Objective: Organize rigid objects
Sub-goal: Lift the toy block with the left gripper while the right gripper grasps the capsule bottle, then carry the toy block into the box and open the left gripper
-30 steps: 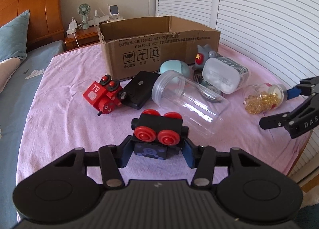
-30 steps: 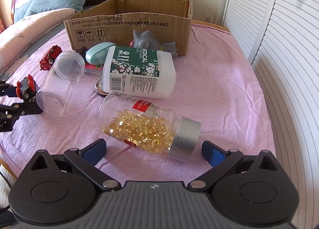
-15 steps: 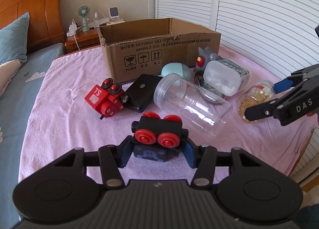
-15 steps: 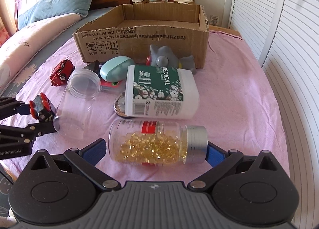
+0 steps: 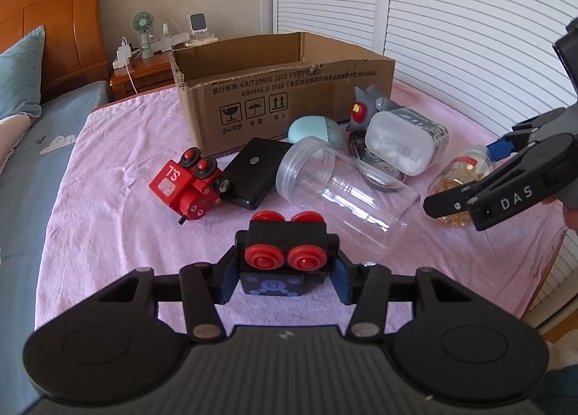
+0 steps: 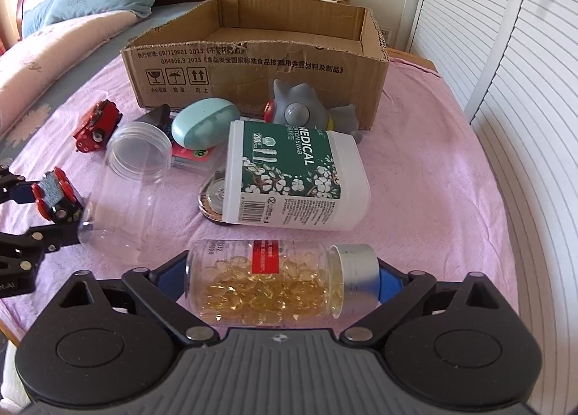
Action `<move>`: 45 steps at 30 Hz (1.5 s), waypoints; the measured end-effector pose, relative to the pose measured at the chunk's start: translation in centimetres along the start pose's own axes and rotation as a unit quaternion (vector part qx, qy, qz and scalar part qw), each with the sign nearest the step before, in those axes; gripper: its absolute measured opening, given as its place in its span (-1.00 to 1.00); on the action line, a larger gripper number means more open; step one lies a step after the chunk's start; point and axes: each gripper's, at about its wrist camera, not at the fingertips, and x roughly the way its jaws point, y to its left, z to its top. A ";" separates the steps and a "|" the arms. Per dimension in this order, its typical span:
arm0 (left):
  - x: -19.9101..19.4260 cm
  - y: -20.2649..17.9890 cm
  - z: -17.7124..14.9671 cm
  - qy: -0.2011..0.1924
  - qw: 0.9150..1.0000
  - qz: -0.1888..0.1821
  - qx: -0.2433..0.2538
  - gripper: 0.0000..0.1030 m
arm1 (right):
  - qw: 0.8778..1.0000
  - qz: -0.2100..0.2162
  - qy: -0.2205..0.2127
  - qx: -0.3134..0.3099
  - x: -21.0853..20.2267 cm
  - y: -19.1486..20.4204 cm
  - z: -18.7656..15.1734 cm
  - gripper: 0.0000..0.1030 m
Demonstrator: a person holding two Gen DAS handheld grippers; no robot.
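two tools, two catches on a pink bedspread

the left tool clamps a black toy wagon with red wheels, just above the pink bedspread. beside it lie a clear empty jar and a white swab tub. the right tool has its blue pads against both ends of a capsule bottle. an open cardboard box stands behind.

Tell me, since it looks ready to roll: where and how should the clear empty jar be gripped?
Grip the clear empty jar across its round body, near the threaded open mouth, coming from above with jaws spread wide. It lies on its side on the pink sheet; gripping end to end looks too long.
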 end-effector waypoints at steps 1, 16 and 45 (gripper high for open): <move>0.0 0.0 0.1 0.003 1.000 -0.001 0.000 -0.02 | 1.000 0.002 0.000 0.000 0.0 -0.1 0.0 0.88; -3.6 -0.5 3.7 0.018 0.999 0.000 0.042 -0.03 | 0.998 0.042 -0.016 -0.038 -4.4 -2.3 0.9 0.88; 9.8 4.1 21.5 0.039 0.999 0.019 0.012 -0.03 | 0.992 0.069 -0.097 -0.035 -3.7 -6.1 15.3 0.88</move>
